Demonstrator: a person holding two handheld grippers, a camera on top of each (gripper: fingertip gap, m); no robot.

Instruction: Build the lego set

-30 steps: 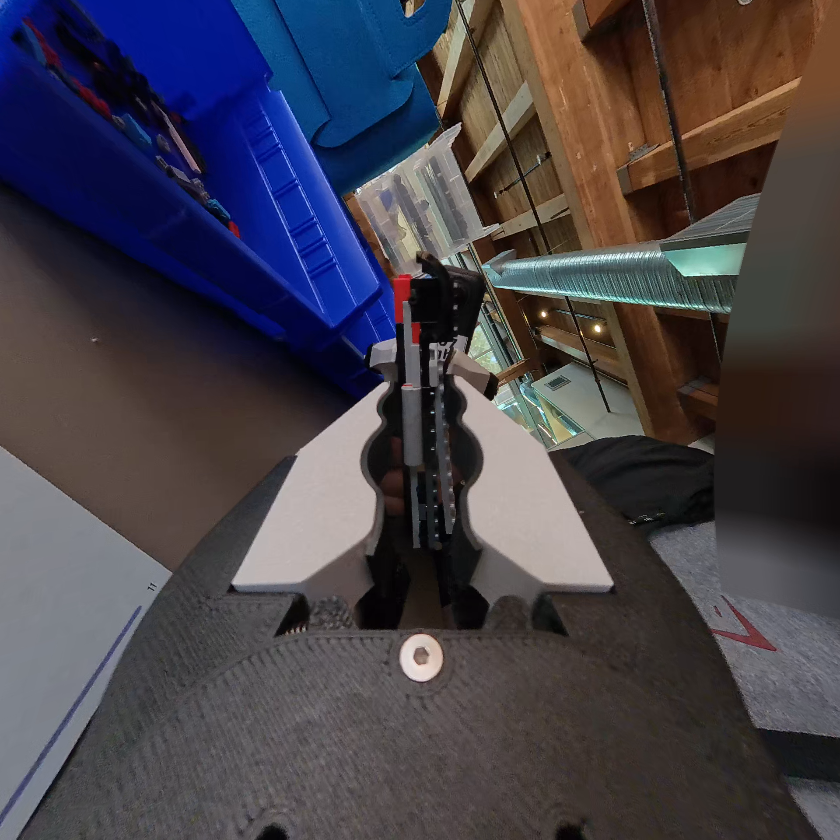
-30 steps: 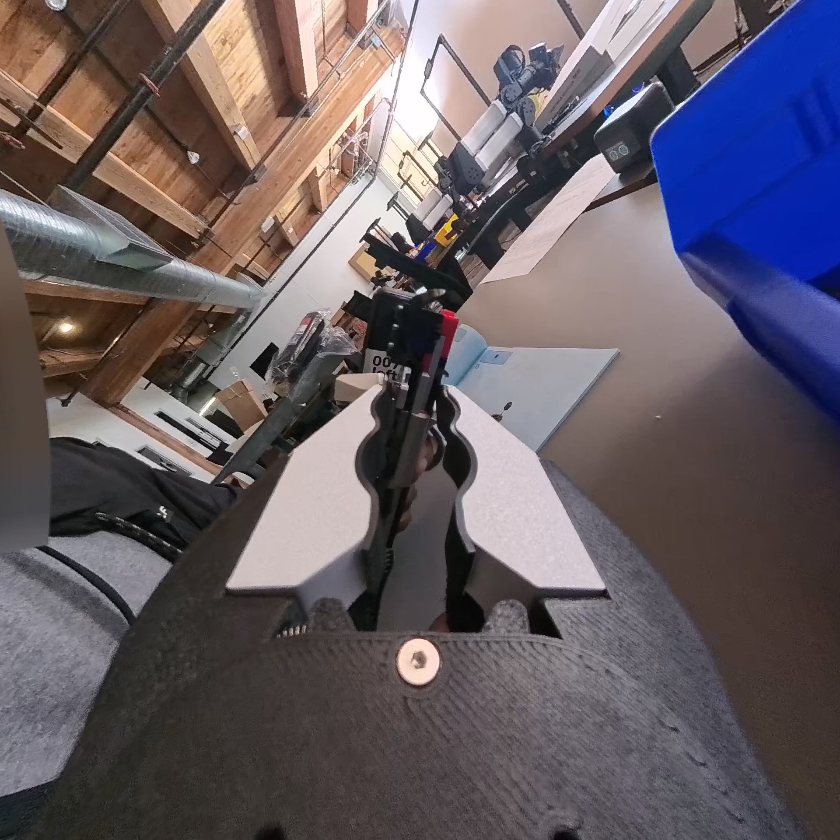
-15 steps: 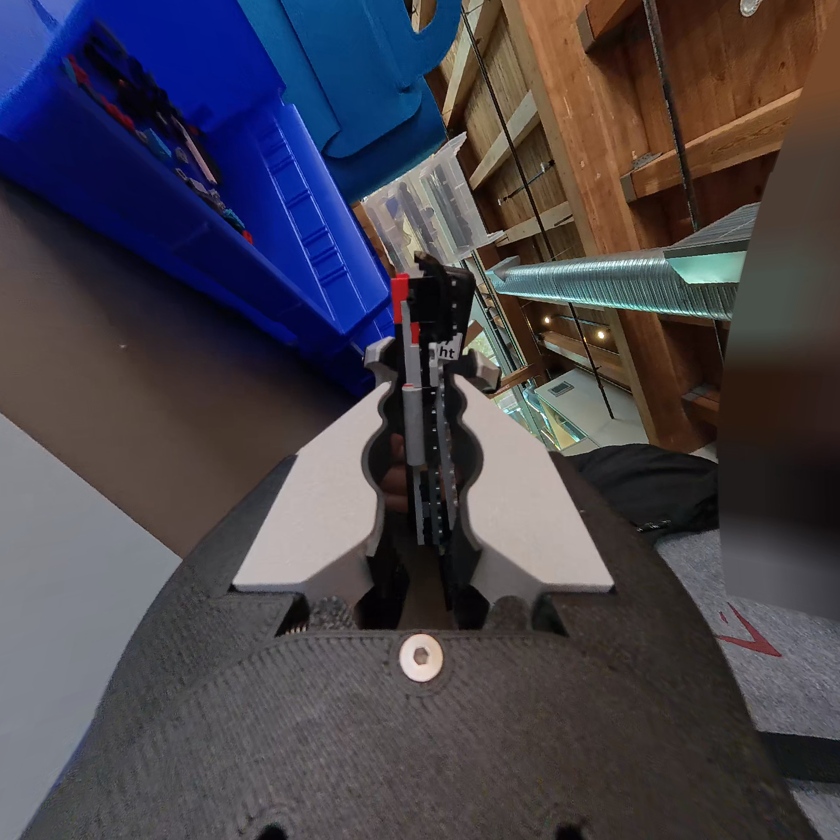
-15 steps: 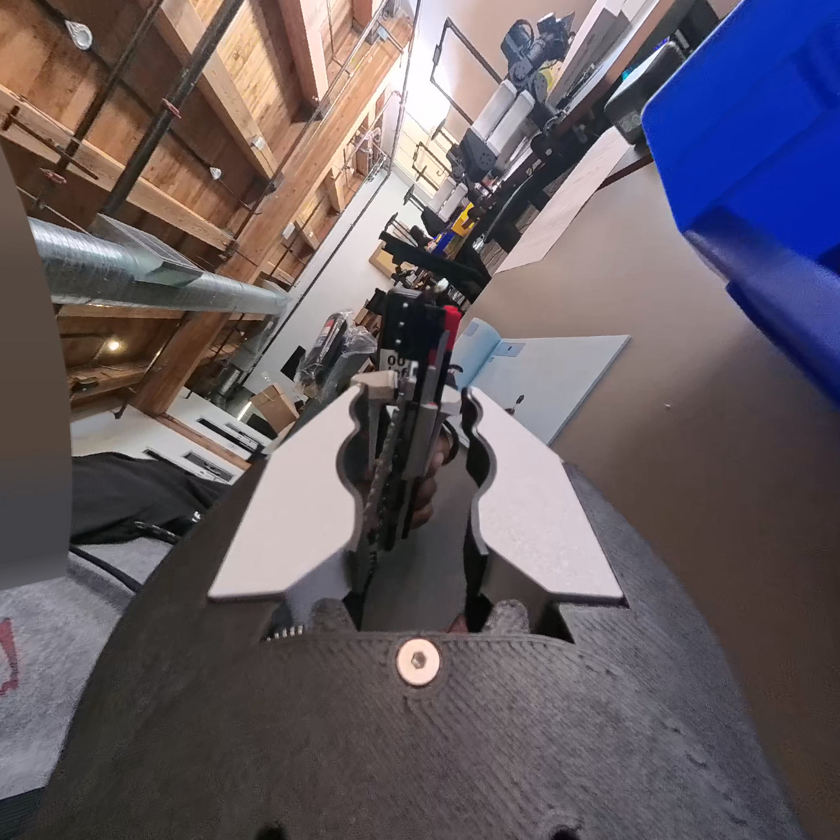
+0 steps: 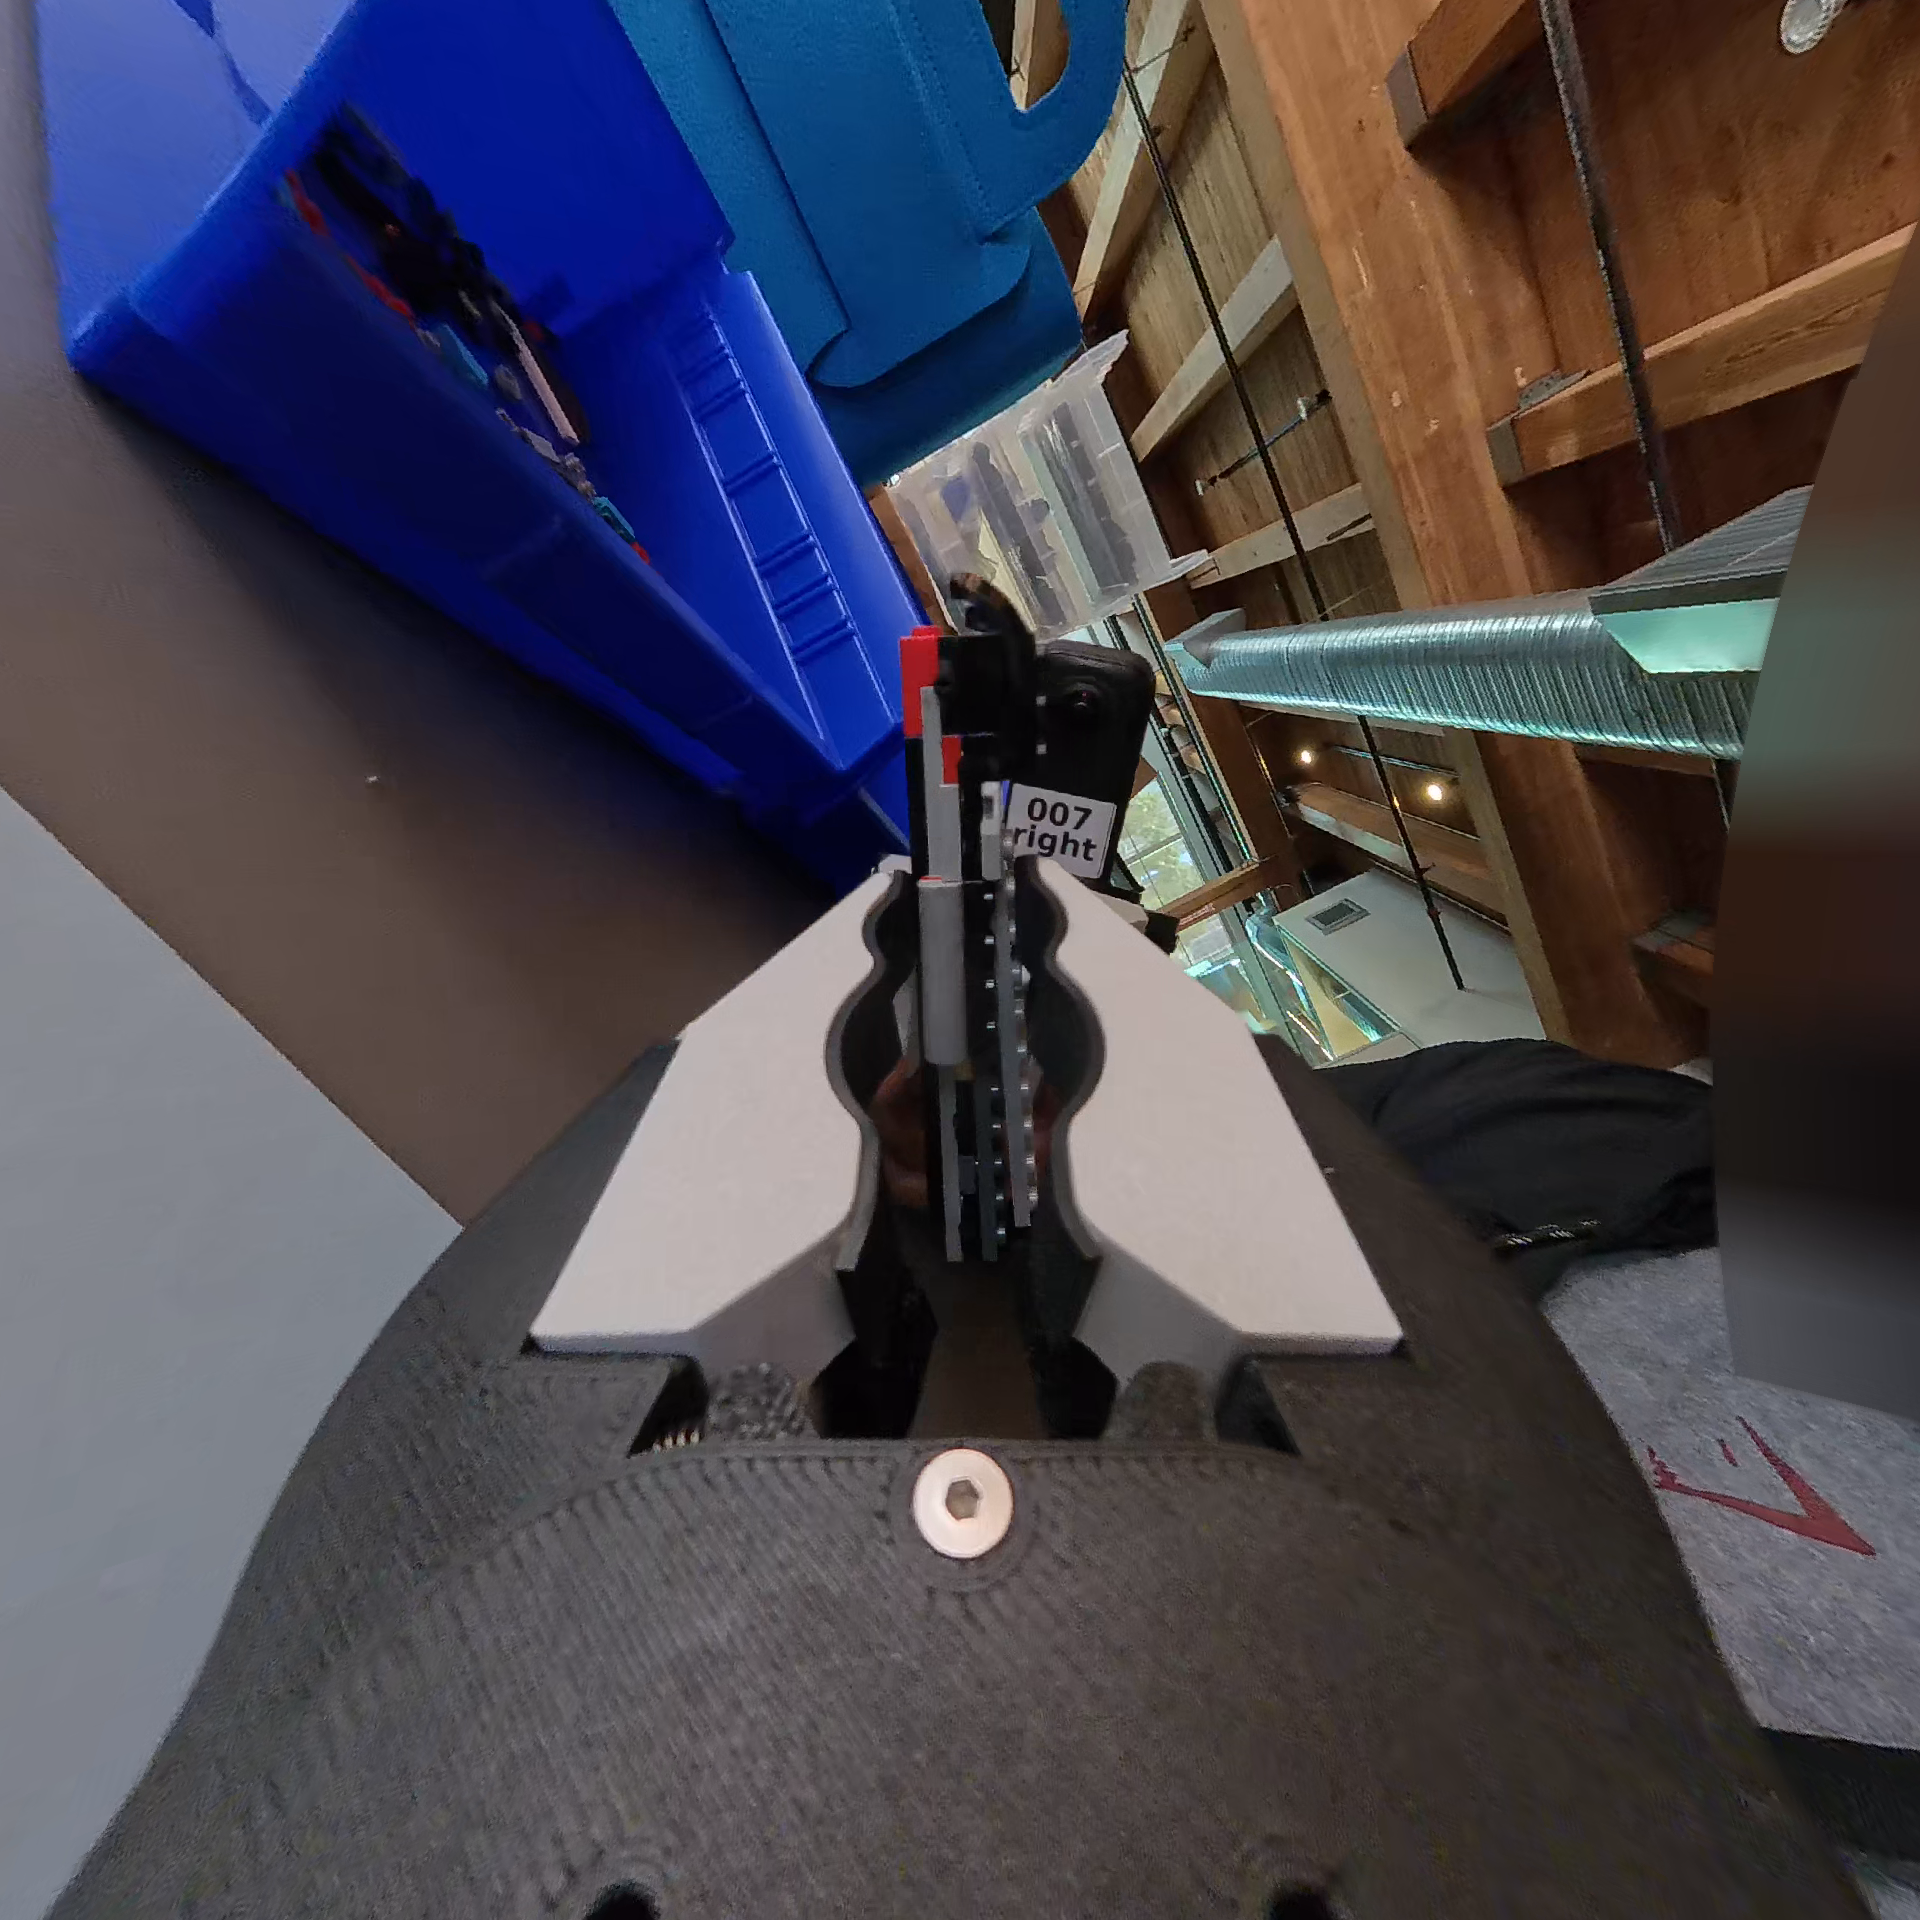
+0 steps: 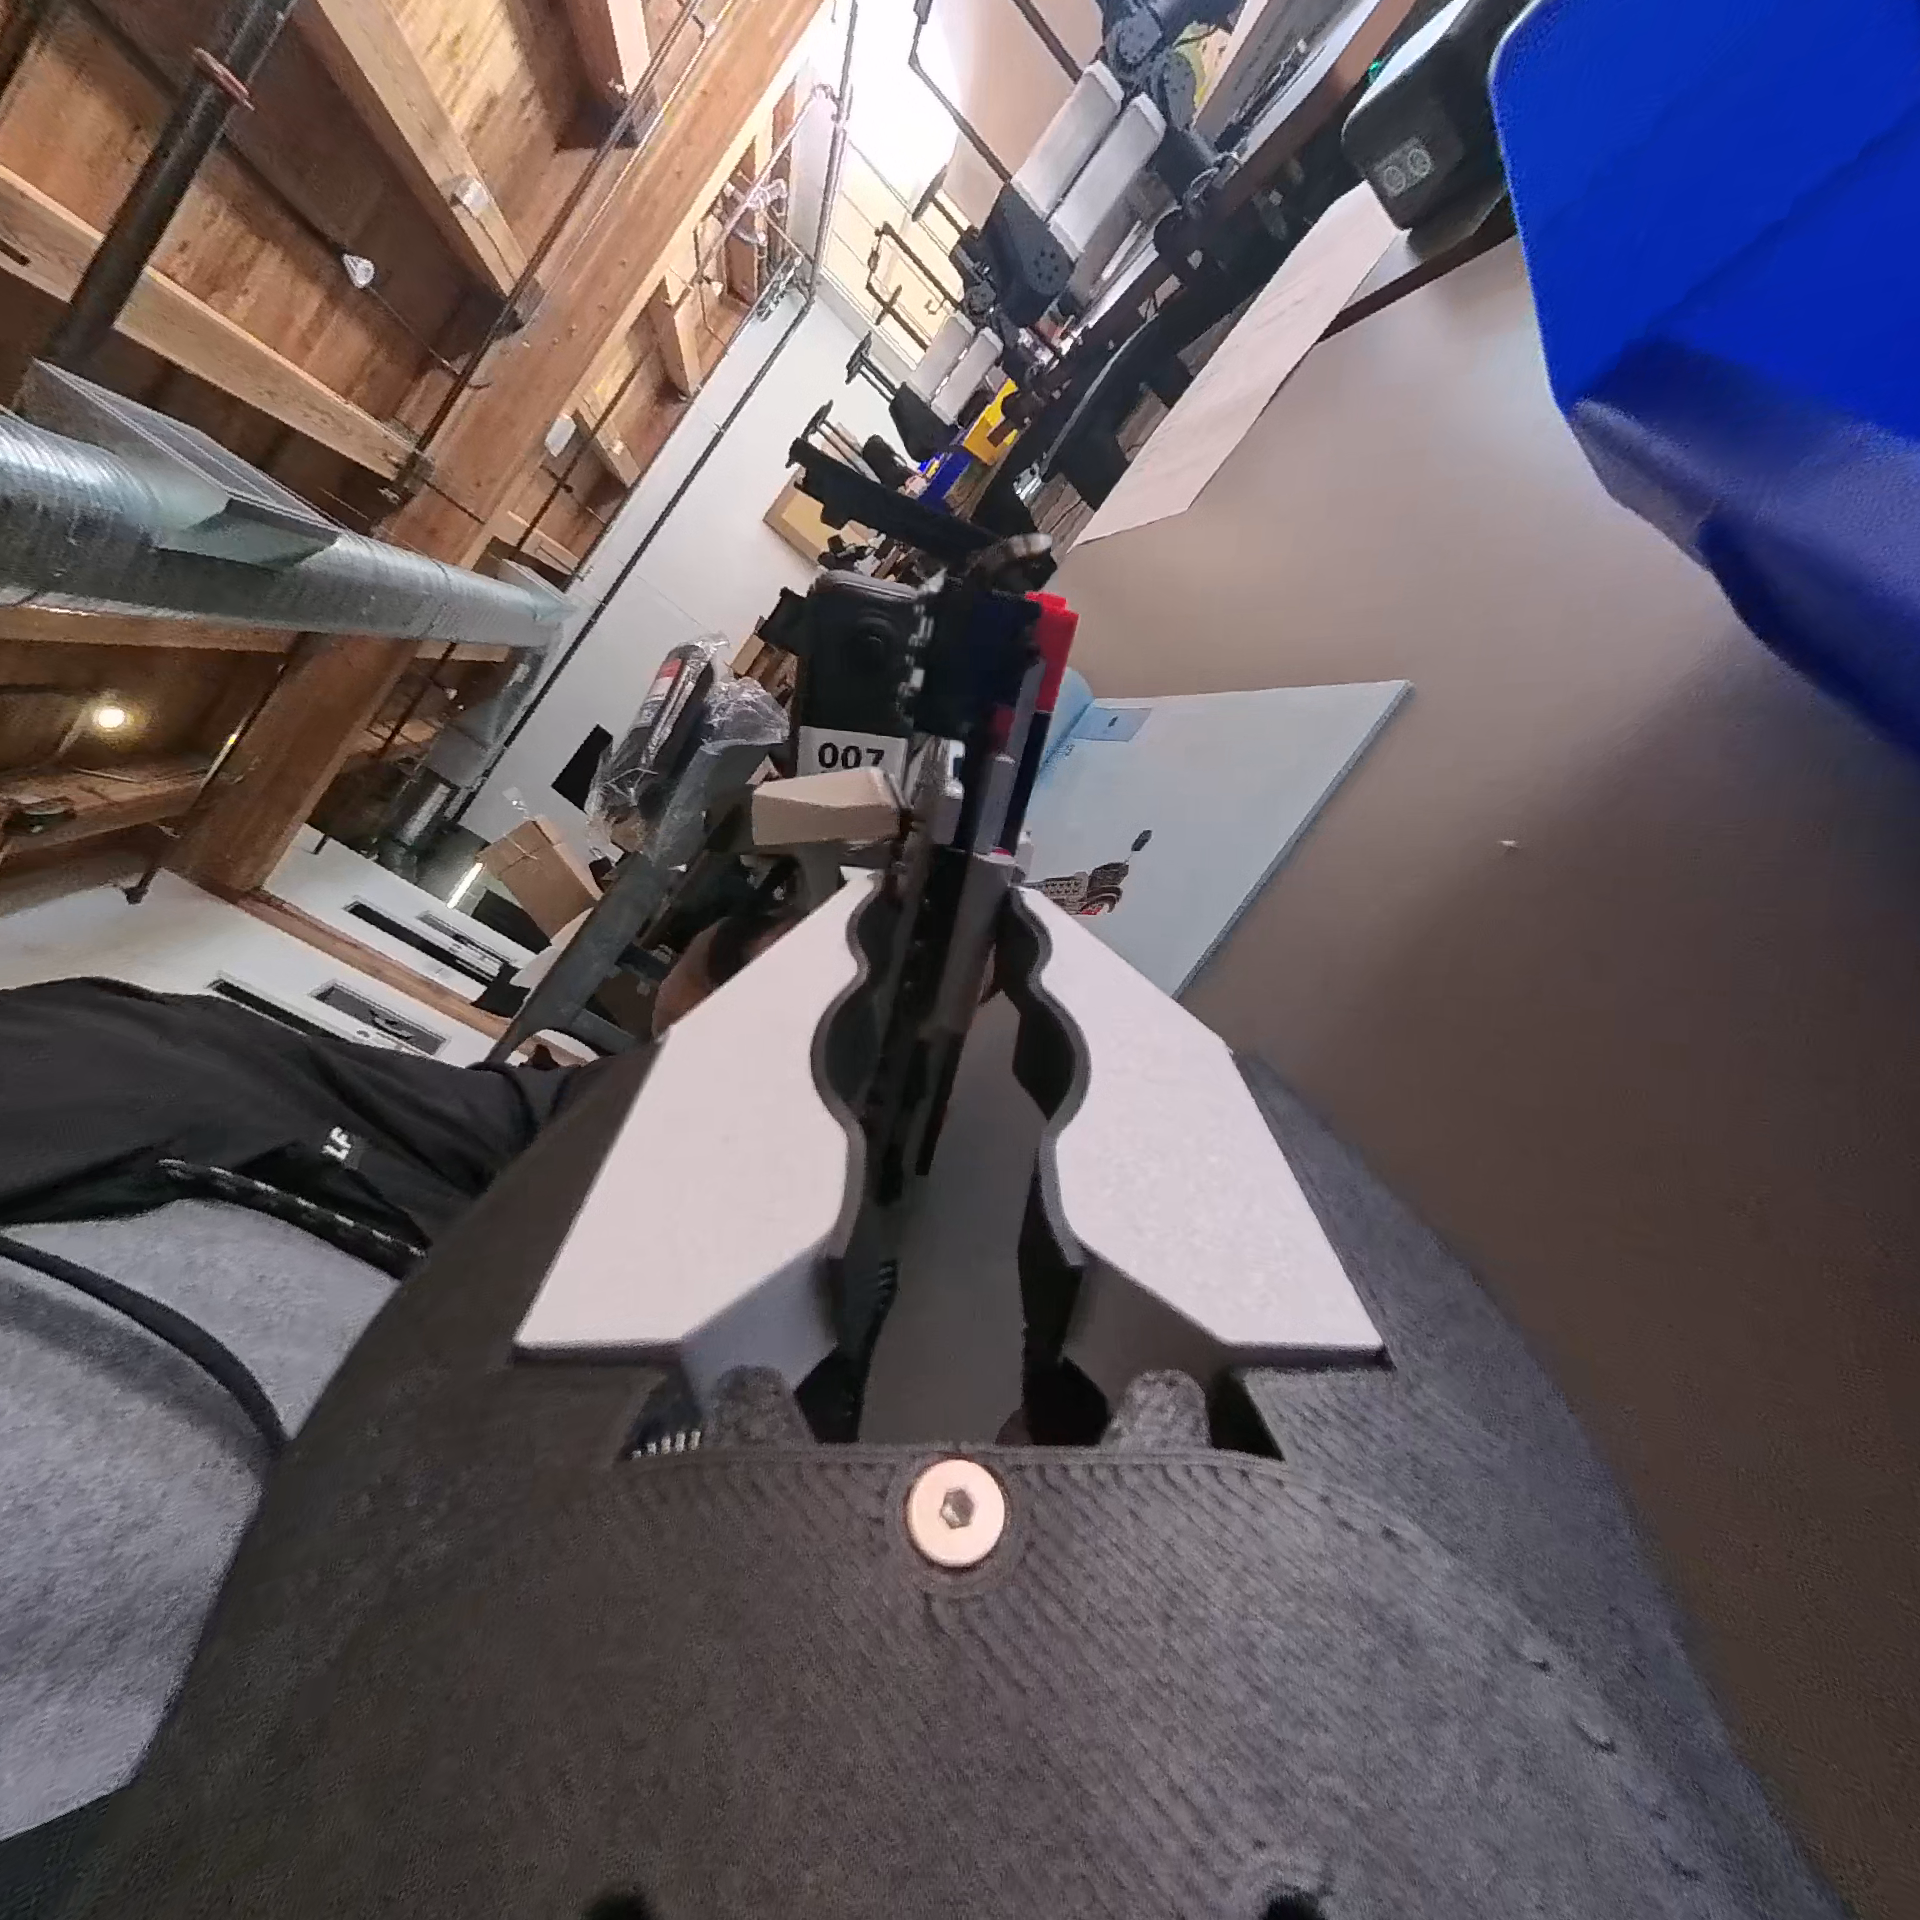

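A long, thin lego assembly (image 5: 961,727) of black, grey and red pieces is held edge-on in the air between two grippers that face each other. My left gripper (image 5: 966,883) is shut on its near end. The right gripper's black camera body (image 5: 1091,707), with a white label, shows just behind the assembly. In the right wrist view the assembly (image 6: 987,644) runs between the fingers of my right gripper (image 6: 940,894), which is shut on it. One finger of the left gripper (image 6: 821,810) and its camera (image 6: 862,655) show behind it.
A blue bin (image 5: 416,312) with loose pieces stands on the brown table (image 6: 1558,1039); its wall also fills the right wrist view's upper right (image 6: 1714,260). An open instruction booklet (image 6: 1226,790) lies on the table. A grey felt mat (image 5: 1766,1558) lies below. My left and right fingertips are right by each other.
My right gripper opened wider half a second ago and has now narrowed back onto the assembly. The right gripper's labelled camera has come into sight behind the assembly. My left gripper kept its hold.
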